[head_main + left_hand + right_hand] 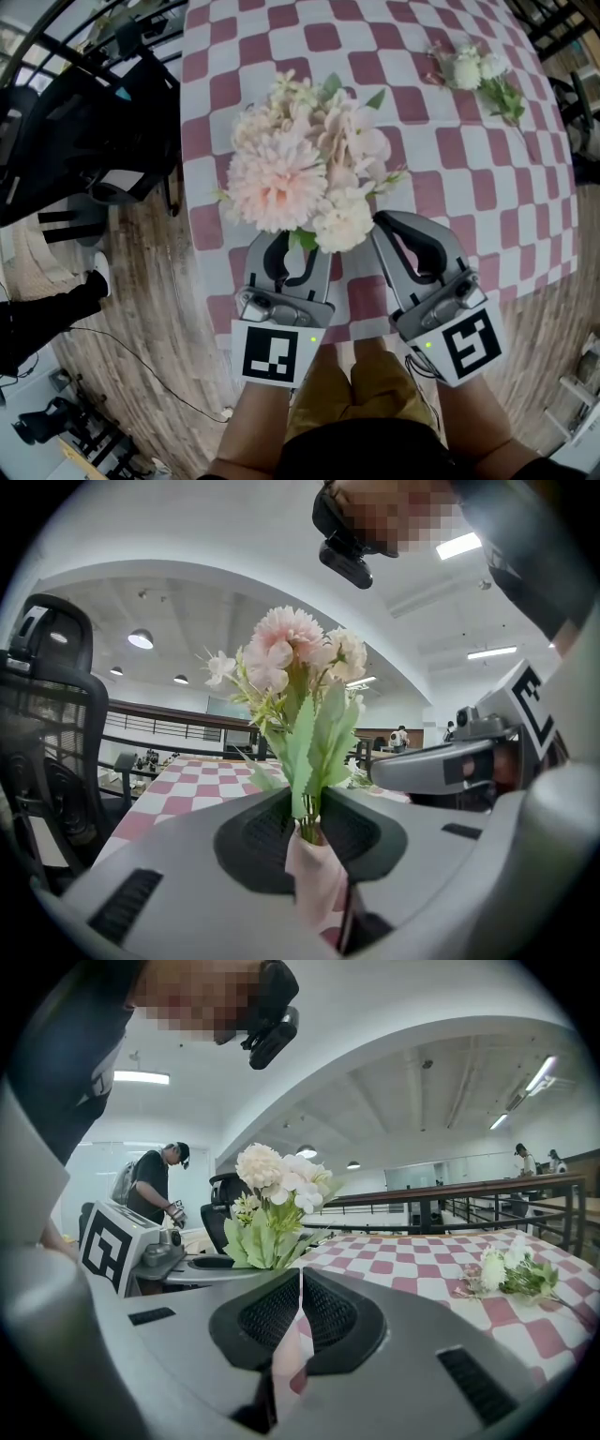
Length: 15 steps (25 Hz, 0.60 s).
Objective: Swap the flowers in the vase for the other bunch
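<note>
- Left gripper [294,251]: pointing forward, near level; jaws closed on the neck of the pink vase [315,876].
- Right gripper [394,227]: just beside the left, near level; jaws together, nothing between them.
- Forearms [251,427]: extended forward, side by side.

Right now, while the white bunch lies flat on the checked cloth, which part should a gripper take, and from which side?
Probably the green stems, not the blooms. The white bunch lies flat on the checked cloth, heads toward the far side, stems trailing toward the table's right edge in the head view. Come down from above on that stem end, jaws across the stems.
</note>
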Each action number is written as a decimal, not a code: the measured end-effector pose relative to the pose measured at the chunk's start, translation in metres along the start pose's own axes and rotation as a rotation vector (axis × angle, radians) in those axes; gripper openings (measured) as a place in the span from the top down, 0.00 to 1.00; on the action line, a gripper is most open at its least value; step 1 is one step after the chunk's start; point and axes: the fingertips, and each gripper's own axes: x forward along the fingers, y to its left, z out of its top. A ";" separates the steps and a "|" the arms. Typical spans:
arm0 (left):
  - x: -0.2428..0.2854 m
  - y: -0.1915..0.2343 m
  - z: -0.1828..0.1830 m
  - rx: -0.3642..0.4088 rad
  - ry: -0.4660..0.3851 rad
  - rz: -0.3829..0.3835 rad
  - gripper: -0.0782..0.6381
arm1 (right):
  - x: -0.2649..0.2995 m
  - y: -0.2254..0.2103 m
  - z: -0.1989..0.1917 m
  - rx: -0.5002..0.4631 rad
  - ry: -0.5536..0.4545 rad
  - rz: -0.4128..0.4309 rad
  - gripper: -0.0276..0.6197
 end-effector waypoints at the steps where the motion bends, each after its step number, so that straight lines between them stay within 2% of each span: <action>1: 0.001 0.000 -0.001 0.000 0.002 -0.002 0.77 | 0.000 0.000 -0.001 0.000 0.002 0.001 0.90; 6: 0.003 0.001 -0.006 -0.004 0.010 -0.007 0.77 | 0.003 -0.001 -0.007 0.008 0.012 0.006 0.90; 11: 0.006 -0.002 -0.008 0.026 0.016 -0.021 0.75 | 0.004 -0.002 -0.014 -0.009 0.035 0.024 0.90; 15: 0.004 -0.004 -0.011 0.038 0.018 -0.019 0.74 | 0.006 -0.004 -0.010 0.016 0.011 0.006 0.90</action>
